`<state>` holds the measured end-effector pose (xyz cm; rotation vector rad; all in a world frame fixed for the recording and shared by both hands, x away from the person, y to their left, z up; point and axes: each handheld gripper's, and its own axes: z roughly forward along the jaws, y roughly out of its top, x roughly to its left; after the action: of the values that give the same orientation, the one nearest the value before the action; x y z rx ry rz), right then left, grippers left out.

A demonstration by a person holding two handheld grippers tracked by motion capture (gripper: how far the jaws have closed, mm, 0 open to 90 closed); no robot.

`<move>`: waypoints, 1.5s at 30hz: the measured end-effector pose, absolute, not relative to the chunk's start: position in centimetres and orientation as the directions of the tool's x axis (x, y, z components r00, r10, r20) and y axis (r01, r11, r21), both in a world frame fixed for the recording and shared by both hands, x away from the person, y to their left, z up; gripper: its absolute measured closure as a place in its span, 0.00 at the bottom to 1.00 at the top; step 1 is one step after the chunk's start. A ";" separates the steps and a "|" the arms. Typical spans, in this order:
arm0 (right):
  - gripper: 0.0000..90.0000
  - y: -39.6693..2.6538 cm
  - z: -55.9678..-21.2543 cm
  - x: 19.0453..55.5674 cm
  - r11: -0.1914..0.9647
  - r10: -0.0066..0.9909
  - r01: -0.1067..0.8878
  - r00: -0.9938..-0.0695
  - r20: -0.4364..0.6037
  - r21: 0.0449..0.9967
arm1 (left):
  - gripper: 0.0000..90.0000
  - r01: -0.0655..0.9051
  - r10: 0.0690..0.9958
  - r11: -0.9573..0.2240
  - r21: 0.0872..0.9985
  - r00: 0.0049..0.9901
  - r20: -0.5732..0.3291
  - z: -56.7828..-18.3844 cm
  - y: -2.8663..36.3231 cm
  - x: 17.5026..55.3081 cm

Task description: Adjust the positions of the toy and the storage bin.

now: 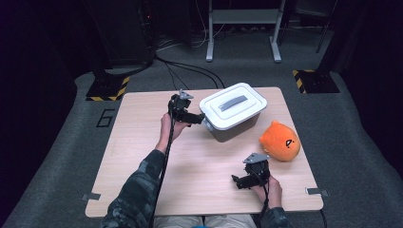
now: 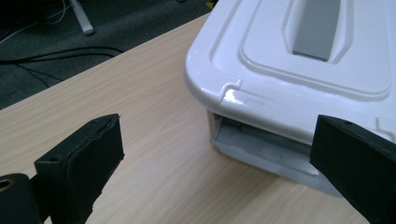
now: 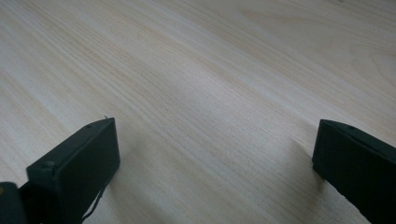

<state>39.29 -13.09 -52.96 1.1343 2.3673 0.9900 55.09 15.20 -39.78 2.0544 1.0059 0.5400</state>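
Note:
A grey storage box with a white lid stands on the wooden table, right of centre toward the back. My left gripper is open at the box's left end; in the left gripper view its jaws stand wide apart, with the lid's corner and the grey latch flap under it just ahead. An orange plush toy lies to the right of the box. My right gripper rests open near the table's front right, over bare wood, a short way in front of the toy.
The table's front edge runs close to my right hand. Dark carpet surrounds the table, with black cables and stand bases marked in yellow and black behind it. A white metal frame stands at the back.

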 end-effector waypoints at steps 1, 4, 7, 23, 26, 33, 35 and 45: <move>0.00 -13.1 -53.0 39.3 0.440 0.780 0.547 -0.626 -0.001 0.713 | 0.03 0.474 0.800 -0.389 0.790 0.600 0.035 -39.7 14.9 55.2; 0.00 -13.1 -53.0 39.3 0.440 0.780 0.547 -0.626 -0.001 0.713 | 0.03 0.471 0.796 -0.390 0.792 0.605 0.032 -39.6 13.9 55.8; 0.00 -13.1 -52.9 39.3 0.440 0.779 0.547 -0.627 0.001 0.712 | 0.04 0.469 0.793 -0.390 0.792 0.609 0.029 -39.6 13.1 56.3; 0.00 -13.1 -53.0 39.3 0.442 0.780 0.545 -0.626 -0.004 0.713 | 0.03 0.495 0.786 -0.433 0.754 0.616 0.047 -40.2 10.8 57.9; 0.00 -13.2 -52.9 39.3 0.448 0.777 0.542 -0.630 -0.009 0.711 | 0.03 0.497 0.784 -0.426 0.756 0.620 0.034 -40.3 11.0 57.9; 0.00 -13.2 -53.0 39.3 0.445 0.778 0.544 -0.628 -0.007 0.712 | 0.04 0.495 0.775 -0.429 0.756 0.631 0.027 -40.4 11.7 57.5; 0.00 -13.2 -53.0 39.3 0.445 0.778 0.544 -0.628 -0.007 0.712 | 0.04 0.494 0.774 -0.431 0.756 0.632 0.028 -40.3 11.9 57.3; 0.00 -13.2 -52.9 39.3 0.438 0.783 0.549 -0.622 -0.002 0.712 | 0.04 0.480 0.765 -0.443 0.757 0.643 0.039 -40.4 12.9 56.1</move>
<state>39.29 -13.16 -52.95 1.1388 2.3630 0.9874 56.08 12.94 -40.36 2.1228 0.9650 0.4926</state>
